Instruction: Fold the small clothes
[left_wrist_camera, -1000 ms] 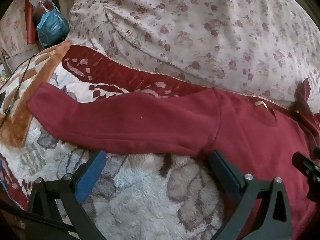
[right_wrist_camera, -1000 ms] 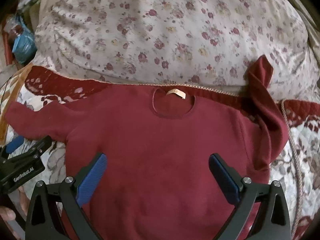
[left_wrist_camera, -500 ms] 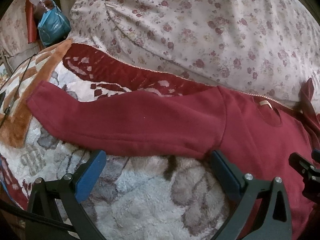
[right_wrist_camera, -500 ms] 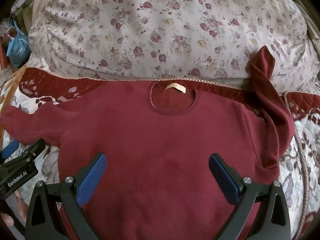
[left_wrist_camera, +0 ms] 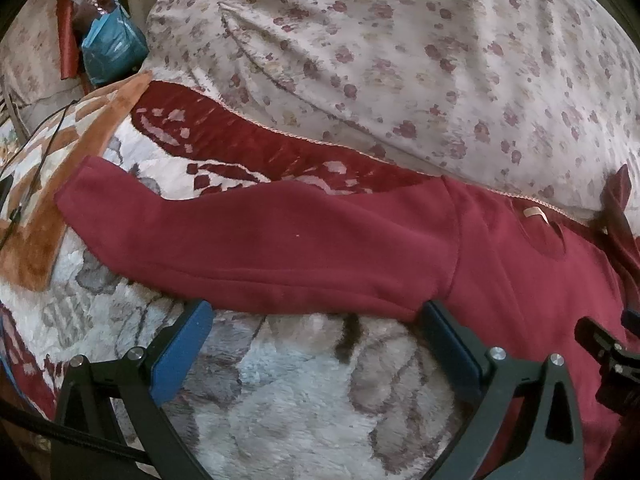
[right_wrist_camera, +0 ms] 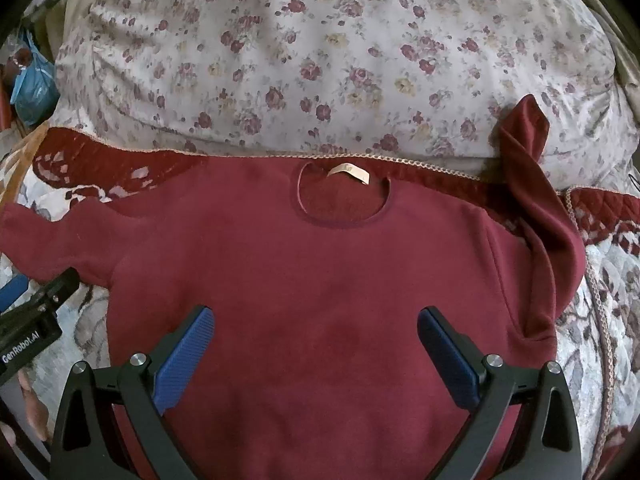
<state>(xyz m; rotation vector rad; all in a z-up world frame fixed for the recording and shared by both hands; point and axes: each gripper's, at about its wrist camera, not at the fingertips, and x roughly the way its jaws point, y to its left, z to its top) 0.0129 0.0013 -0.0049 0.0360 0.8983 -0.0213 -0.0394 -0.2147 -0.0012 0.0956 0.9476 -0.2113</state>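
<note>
A dark red long-sleeved sweater (right_wrist_camera: 320, 280) lies flat, front up, on a patterned fleece blanket (left_wrist_camera: 288, 392). Its neck hole with a beige label (right_wrist_camera: 348, 170) faces the far side. Its left sleeve (left_wrist_camera: 248, 244) stretches straight out to the left. Its right sleeve (right_wrist_camera: 540, 208) is bent up and crumpled against the pillow. My left gripper (left_wrist_camera: 312, 320) is open and empty, just below the left sleeve near the armpit. My right gripper (right_wrist_camera: 316, 332) is open and empty, over the middle of the sweater's body. The left gripper's body also shows in the right wrist view (right_wrist_camera: 32, 320).
A large floral pillow (right_wrist_camera: 320, 60) lies along the far side, touching the sweater's collar edge. A blue plastic bag (left_wrist_camera: 112, 48) and clutter sit at the far left. A thin black cable (left_wrist_camera: 36, 148) runs over the blanket's orange part at the left.
Both views have shifted slightly: the sweater sits a little further right in the left wrist view and more centred in the right wrist view. Both grippers stay open and empty.
</note>
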